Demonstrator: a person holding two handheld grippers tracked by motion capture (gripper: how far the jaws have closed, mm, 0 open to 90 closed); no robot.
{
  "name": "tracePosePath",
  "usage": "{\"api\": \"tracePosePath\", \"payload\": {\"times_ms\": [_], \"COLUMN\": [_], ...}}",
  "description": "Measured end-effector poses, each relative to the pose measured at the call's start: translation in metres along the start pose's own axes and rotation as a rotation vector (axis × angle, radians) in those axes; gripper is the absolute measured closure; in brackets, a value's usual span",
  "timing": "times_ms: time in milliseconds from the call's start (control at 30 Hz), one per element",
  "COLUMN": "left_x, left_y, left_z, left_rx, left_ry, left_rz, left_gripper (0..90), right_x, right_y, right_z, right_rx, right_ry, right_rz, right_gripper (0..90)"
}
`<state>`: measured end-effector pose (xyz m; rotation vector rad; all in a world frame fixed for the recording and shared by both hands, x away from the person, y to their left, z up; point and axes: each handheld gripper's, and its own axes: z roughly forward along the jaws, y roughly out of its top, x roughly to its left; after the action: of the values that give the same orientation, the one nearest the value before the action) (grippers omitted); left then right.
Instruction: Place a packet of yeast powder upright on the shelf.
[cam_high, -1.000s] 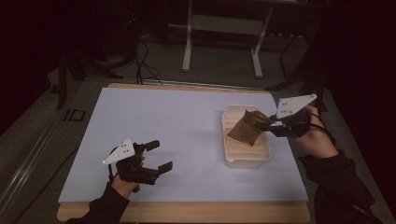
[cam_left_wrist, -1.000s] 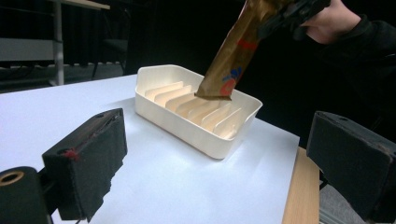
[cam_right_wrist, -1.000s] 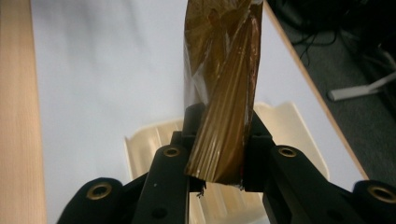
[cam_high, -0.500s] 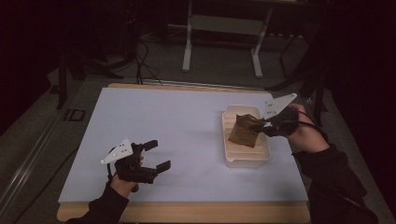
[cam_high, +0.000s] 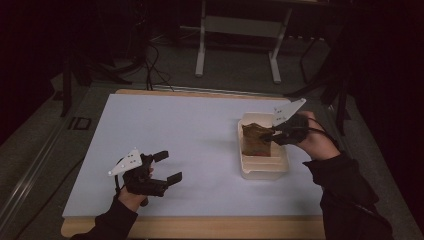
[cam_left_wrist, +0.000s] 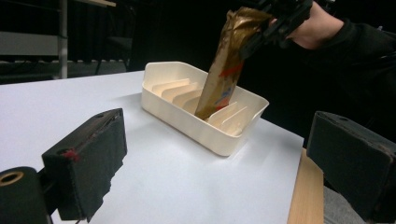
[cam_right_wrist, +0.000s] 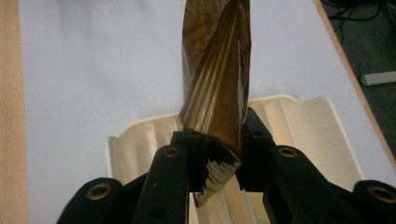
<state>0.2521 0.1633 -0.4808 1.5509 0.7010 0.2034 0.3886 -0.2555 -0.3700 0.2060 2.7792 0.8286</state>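
dark room; grey floor (cam_high: 40, 145); metal stand (cam_high: 237, 42) behind table (cam_high: 165, 125).

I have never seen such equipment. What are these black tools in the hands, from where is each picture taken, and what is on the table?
A person sits at a table and holds a two-jaw hand tool, called a gripper, in each hand. There is no robot arm. One picture comes from a camera above the table; the other two come from cameras riding on the grippers, looking along their black jaws. On the white surface stands a cream tray with ribs inside. The right gripper is shut on the top end of a brown-gold packet, which hangs with its lower end down between the ribs. The left gripper is open and holds nothing, near the table's front edge.
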Motion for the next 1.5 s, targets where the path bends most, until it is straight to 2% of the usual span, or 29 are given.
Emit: {"api": "tracePosePath", "payload": {"times_ms": [267, 367, 433, 500, 600, 700, 800, 833, 867, 900, 933, 967, 1000, 1100, 1133, 1200, 1233, 1267, 1500], "left_x": [0.001, 0.001, 0.001, 0.001, 0.001, 0.001, 0.002, 0.002, 0.002, 0.002, 0.002, 0.002, 0.002, 0.001, 0.001, 0.001, 0.001, 0.001, -0.001], "left_y": [-0.001, -0.002, -0.002, -0.002, -0.003, -0.003, -0.002, -0.002, -0.002, -0.003, -0.003, -0.003, -0.003, -0.004, -0.004, -0.004, -0.004, -0.004, -0.004], "left_z": [0.000, 0.001, 0.001, 0.001, 0.001, 0.001, 0.000, 0.000, 0.001, 0.001, 0.001, 0.001, 0.001, 0.001, 0.001, 0.001, 0.001, 0.001, 0.001], "left_rx": [0.006, 0.008, 0.006, 0.008, 0.008, 0.007, 0.002, 0.003, 0.003, 0.003, 0.004, 0.005, 0.007, 0.009, 0.008, 0.010, 0.011, 0.011, 0.014], "left_ry": [0.001, -0.001, -0.001, 0.000, -0.001, 0.000, 0.001, 0.000, 0.000, -0.001, -0.003, -0.002, -0.002, -0.003, -0.004, -0.003, -0.003, -0.004, -0.007], "left_rz": [0.003, 0.002, 0.000, -0.001, -0.002, -0.004, -0.006, -0.005, -0.005, -0.006, -0.007, -0.006, -0.005, -0.006, -0.005, 0.000, 0.001, 0.000, 0.007], "left_gripper": [5.8, 5.7, 5.7, 5.6, 5.6, 5.6, 5.6, 5.6, 5.6, 5.6, 5.6, 5.6, 5.6, 5.6, 5.6, 5.6, 5.6, 5.6, 5.6], "right_x": [-0.002, -0.003, -0.003, -0.003, -0.003, -0.001, 0.001, 0.002, 0.002, 0.002, 0.002, 0.003, 0.003, 0.003, 0.005, 0.005, 0.006, 0.008, 0.019], "right_y": [-0.015, -0.022, -0.027, -0.030, -0.031, -0.032, -0.032, -0.032, -0.032, -0.031, -0.031, -0.030, -0.029, -0.027, -0.024, -0.022, -0.021, -0.017, -0.007], "right_z": [0.016, 0.024, 0.028, 0.030, 0.029, 0.029, 0.027, 0.025, 0.025, 0.022, 0.022, 0.017, 0.014, 0.009, 0.004, 0.001, -0.003, -0.009, -0.023], "right_rx": [-0.034, -0.012, -0.036, -0.054, -0.046, -0.044, -0.038, -0.037, -0.037, -0.056, -0.056, -0.081, -0.095, -0.119, -0.140, -0.156, -0.165, -0.186, -0.261], "right_ry": [0.033, 0.041, 0.052, 0.050, 0.036, 0.029, 0.010, -0.007, -0.007, -0.025, -0.025, -0.039, -0.045, -0.059, -0.088, -0.096, -0.111, -0.129, -0.155], "right_rz": [0.043, 0.061, 0.080, 0.092, 0.120, 0.128, 0.136, 0.166, 0.166, 0.223, 0.223, 0.256, 0.265, 0.268, 0.262, 0.264, 0.259, 0.275, 0.289], "right_gripper": [75.8, 75.6, 75.2, 75.1, 74.0, 72.9, 69.4, 63.9, 63.9, 55.5, 55.5, 51.0, 48.6, 46.3, 42.7, 42.5, 42.1, 41.5, 39.3]}}
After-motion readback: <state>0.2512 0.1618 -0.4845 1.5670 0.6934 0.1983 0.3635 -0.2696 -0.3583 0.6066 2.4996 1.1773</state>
